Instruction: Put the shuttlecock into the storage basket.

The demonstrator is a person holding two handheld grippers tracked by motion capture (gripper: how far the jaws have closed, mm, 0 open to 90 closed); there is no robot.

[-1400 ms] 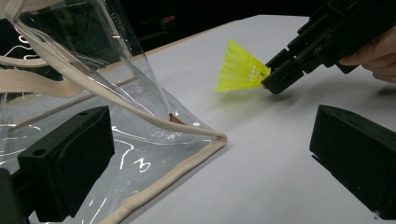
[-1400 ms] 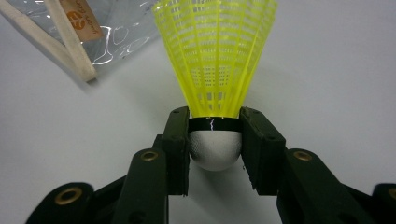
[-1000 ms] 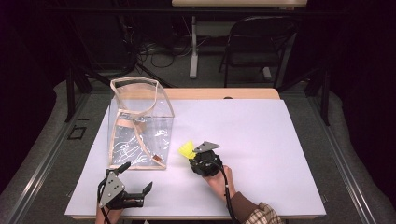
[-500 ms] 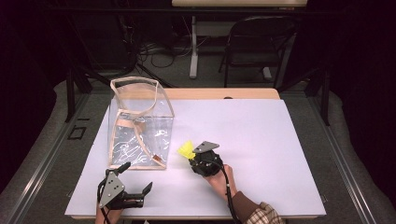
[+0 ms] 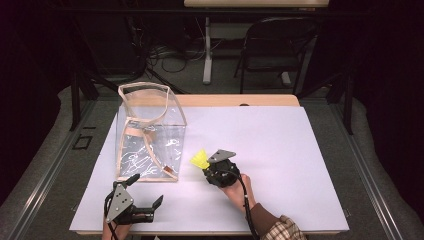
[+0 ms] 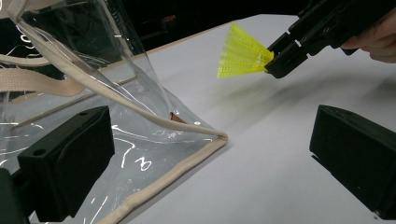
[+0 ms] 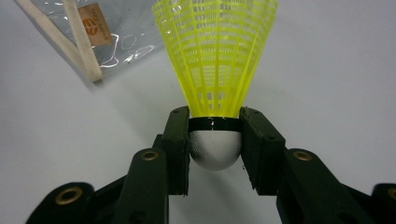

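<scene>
At the table's near-left corner, the left gripper rests with jaws wide and empty beside the clear tote bag. Just right of the bag's base, the right gripper clamps a yellow shuttlecock by its cork, skirt pointing bagward; open tabletop lies right.

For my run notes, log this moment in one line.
right gripper: shut on yellow shuttlecock | left gripper: open | clear bag: upright
</scene>
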